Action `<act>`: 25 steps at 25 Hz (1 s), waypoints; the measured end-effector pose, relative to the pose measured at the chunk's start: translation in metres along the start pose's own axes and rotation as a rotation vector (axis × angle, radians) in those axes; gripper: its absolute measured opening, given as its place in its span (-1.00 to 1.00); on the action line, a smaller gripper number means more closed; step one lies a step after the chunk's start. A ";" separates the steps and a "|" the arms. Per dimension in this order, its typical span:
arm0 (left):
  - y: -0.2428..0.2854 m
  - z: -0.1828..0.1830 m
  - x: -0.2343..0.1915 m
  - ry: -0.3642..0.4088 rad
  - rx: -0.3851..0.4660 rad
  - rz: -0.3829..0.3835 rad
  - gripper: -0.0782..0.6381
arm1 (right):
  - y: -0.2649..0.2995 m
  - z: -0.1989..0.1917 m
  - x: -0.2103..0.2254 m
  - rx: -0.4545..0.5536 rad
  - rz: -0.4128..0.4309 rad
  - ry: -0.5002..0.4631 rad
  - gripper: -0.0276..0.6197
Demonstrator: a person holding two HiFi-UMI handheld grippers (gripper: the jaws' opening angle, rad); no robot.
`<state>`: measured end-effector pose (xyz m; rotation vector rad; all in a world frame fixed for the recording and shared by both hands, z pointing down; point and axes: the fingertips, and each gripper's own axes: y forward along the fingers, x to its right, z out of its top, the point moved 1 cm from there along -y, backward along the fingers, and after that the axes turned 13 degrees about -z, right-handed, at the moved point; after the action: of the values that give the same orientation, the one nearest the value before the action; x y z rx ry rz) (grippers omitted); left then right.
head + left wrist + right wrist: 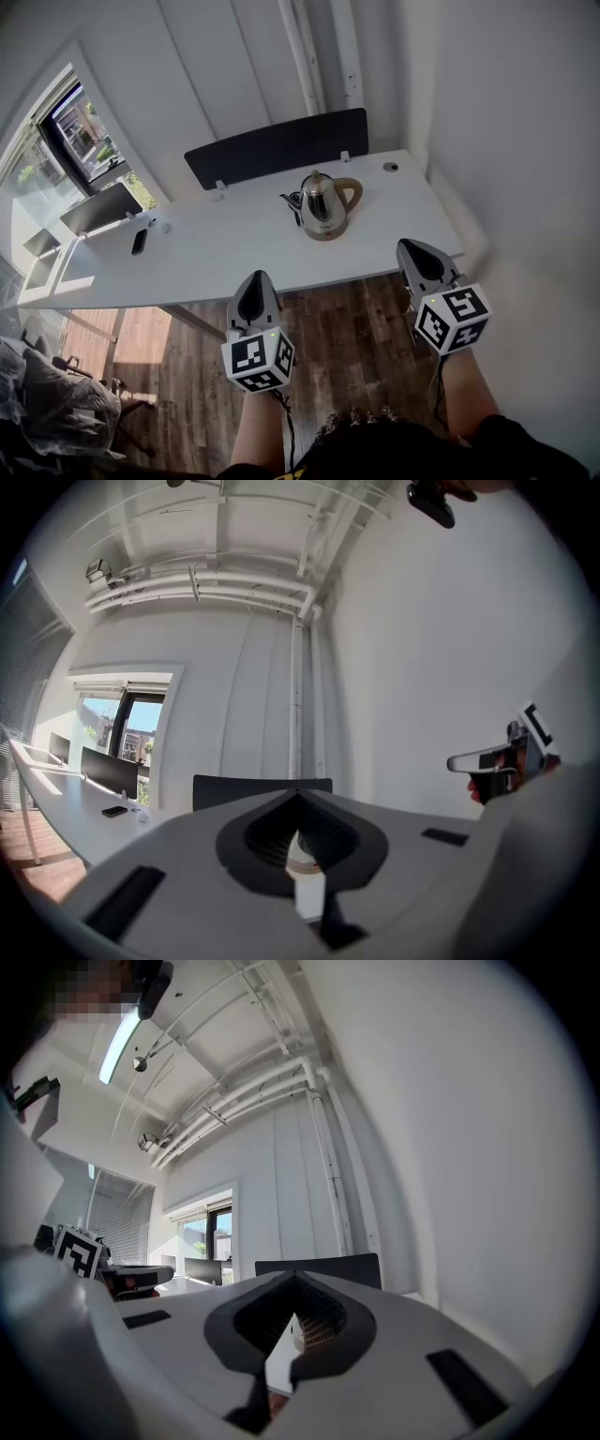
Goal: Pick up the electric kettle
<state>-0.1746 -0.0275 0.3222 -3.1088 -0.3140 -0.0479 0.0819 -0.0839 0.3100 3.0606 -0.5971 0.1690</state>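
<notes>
Here, the left gripper (255,278) has its jaws together, tips meeting in a point with nothing between them. The right gripper (411,247) is closed the same way and is also empty. Both point level toward the table (225,258) and are held on the person's side of its near edge, above the wooden floor (347,328). They are well apart from each other, with bare floor and an open stretch of the table's front edge between them.

In the head view the left gripper's tip sits just short of that edge. The right gripper's tip overlaps the near right corner of the tabletop. The white wall (525,141) runs close along the right gripper's outer side, so there is less room there than on the left.

The electric kettle (323,208) stands upright on the tabletop, right of the middle and well back from the near edge. It lies between the lines of the two grippers, and neither touches it. Its handle faces right and its spout faces left, with a black cord (292,200) just beside the spout. Bare white tabletop surrounds it in front and on both sides.

Behind the kettle, a dark divider panel (277,150) stands along the table's far edge. A small round fitting (390,167) sits near the far right corner. Far to the left lie a dark phone (139,241) and a monitor (100,208) by the window (84,131).
</notes>
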 end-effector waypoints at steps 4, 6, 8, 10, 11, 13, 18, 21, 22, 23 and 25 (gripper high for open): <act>-0.009 -0.007 0.008 -0.023 -0.003 0.014 -0.78 | 0.000 -0.001 0.008 -0.001 0.006 0.030 -0.90; -0.011 -0.012 0.011 -0.044 -0.007 0.014 -0.78 | -0.001 -0.002 0.010 -0.005 0.014 0.029 -0.90; -0.012 -0.017 0.014 -0.053 -0.016 0.018 -0.78 | -0.003 -0.005 0.014 -0.011 0.022 0.021 -0.90; -0.012 -0.020 0.016 -0.063 -0.020 0.028 -0.78 | -0.004 -0.009 0.019 -0.024 0.028 0.023 -0.90; -0.013 -0.021 0.017 -0.065 -0.021 0.033 -0.78 | -0.004 -0.011 0.022 -0.031 0.030 0.030 -0.90; -0.014 -0.022 0.019 -0.064 -0.024 0.039 -0.78 | -0.005 -0.015 0.028 -0.042 0.028 0.042 -0.90; -0.018 -0.023 0.024 -0.055 -0.028 0.055 -0.78 | -0.005 -0.021 0.038 -0.046 0.040 0.054 -0.90; -0.018 -0.026 0.023 -0.049 -0.031 0.062 -0.78 | -0.001 -0.027 0.040 -0.054 0.040 0.056 -0.90; -0.018 -0.026 0.021 -0.051 -0.029 0.063 -0.78 | 0.001 -0.029 0.039 -0.057 0.041 0.057 -0.90; -0.018 -0.025 0.019 -0.053 -0.024 0.064 -0.78 | 0.003 -0.031 0.038 -0.059 0.045 0.059 -0.90; -0.015 -0.025 0.013 -0.057 -0.014 0.064 -0.78 | 0.008 -0.032 0.035 -0.058 0.049 0.061 -0.90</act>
<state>-0.1657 -0.0106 0.3475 -3.1364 -0.2155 0.0403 0.1075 -0.1029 0.3457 2.9753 -0.6614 0.2407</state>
